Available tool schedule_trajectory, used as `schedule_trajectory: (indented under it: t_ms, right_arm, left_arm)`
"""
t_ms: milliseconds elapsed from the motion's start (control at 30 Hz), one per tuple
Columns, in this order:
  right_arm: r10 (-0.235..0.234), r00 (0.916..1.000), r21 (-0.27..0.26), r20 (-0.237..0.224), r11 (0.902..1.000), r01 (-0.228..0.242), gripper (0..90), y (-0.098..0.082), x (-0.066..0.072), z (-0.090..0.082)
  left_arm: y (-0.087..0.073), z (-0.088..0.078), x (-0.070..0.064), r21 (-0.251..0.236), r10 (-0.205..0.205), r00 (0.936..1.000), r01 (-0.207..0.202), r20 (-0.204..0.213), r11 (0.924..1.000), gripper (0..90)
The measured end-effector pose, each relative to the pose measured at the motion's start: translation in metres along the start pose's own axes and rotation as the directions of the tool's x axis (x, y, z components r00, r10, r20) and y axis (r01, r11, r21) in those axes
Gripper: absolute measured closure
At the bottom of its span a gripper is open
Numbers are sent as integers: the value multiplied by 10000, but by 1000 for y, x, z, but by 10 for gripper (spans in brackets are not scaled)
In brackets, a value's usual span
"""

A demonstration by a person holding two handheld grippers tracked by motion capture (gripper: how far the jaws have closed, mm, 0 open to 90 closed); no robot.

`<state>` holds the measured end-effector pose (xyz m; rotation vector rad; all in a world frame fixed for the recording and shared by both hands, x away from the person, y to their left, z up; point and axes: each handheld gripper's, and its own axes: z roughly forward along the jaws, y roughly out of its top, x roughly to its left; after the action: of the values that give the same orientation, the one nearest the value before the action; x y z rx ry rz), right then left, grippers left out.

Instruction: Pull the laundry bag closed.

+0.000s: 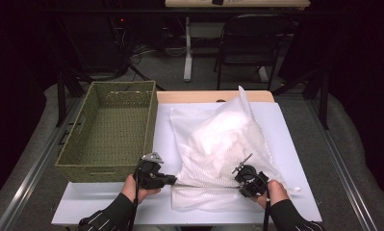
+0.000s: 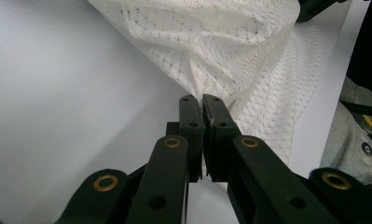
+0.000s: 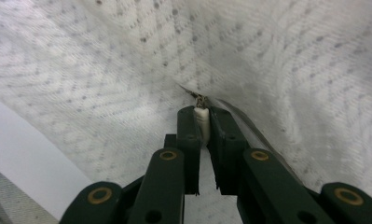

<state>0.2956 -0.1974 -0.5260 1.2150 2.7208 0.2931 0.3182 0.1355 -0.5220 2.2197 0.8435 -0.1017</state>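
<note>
White mesh bag (image 1: 218, 144) is lying across the middle of the pale worktop (image 1: 300, 159), just beside the green woven basket (image 1: 108, 130) at its left. I am pinching the bag with both tools. My left gripper (image 1: 172, 181) is pressing its jaws nearly together on a gathered fold at the bag's near left edge, and the cloth is bunching up from them. My right gripper (image 1: 241, 169) is clamping its jaws on a small white tab, possibly the zip pull, though the close view is too blurred for me to be sure. Mesh is spreading all around that grip.
</note>
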Motion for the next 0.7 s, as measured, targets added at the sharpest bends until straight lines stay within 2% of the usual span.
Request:
schedule_trajectory:
  t_ms: [133, 200, 233, 300, 333, 400, 500, 700]
  right_arm:
    - [83, 9997, 58, 217, 9999, -85, 832, -4, -3, -1]
    - [259, 9995, 57, 163, 9996, -260, 832, -6, -6, -1]
    - [192, 9994, 71, 288, 9998, -194, 832, -7, -7, -2]
    - [405, 9988, 64, 286, 9991, -407, 833, -11, -11, -2]
    - [367, 9985, 82, 406, 9993, -371, 833, -12, -13, -3]
    - [569, 9970, 99, 522, 9983, -575, 833, -16, -16, -4]
    - [679, 9949, 131, 751, 9975, -690, 833, -22, -22, -5]
    - [1122, 9893, 89, 932, 9935, -1136, 833, -32, -35, -8]
  left_arm:
    - [0, 0, 0, 5, -32, 10000, 32, -1, 10000, 873]
    - [0, 0, 0, 10, -17, 10000, 17, -11, 10000, 873]
    - [0, 0, 0, 1, -6, 10000, 6, -24, 10000, 873]
    - [0, 0, 0, -6, -43, 10000, 43, -46, 10000, 873]
    - [0, 0, 1, -17, -67, 10000, 67, -48, 10000, 873]
    - [-1, 0, 2, -56, -103, 9999, 104, 80, 9999, 873]
    - [0, -1, 1, -39, -24, 10000, 23, -85, 10000, 873]
    - [-2, -3, 4, -64, -178, 9996, 176, -204, 9998, 873]
